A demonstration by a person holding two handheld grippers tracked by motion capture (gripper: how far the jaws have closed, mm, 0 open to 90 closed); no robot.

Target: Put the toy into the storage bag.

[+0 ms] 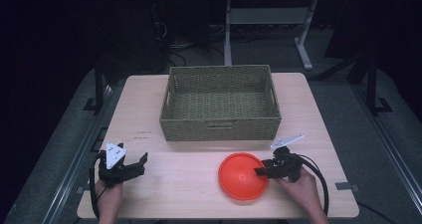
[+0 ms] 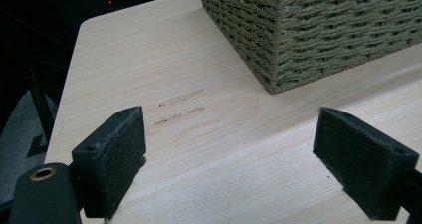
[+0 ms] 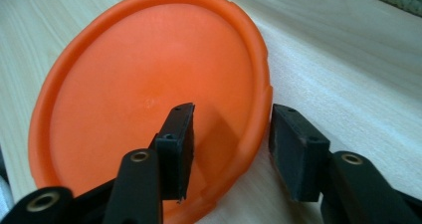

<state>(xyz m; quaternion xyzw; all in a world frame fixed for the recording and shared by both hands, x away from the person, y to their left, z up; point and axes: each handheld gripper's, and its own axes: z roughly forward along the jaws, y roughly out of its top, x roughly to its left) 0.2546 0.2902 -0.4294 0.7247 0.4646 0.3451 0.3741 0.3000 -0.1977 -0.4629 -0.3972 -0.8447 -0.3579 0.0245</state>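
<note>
Right gripper (image 3: 231, 149) at the orange plate (image 3: 129, 94)

The plate lies on the surface (image 1: 189, 184) before the basket (image 1: 220, 104); its rim stands between the half-spread right fingers, not yet pinched. Left gripper (image 2: 229, 164) fingers are spread wide.

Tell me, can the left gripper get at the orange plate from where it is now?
Probably yes. The left gripper stands open near the table's left edge, with bare table between it and the orange plate. The right gripper already straddles the plate's right rim, so the left side looks free.
</note>
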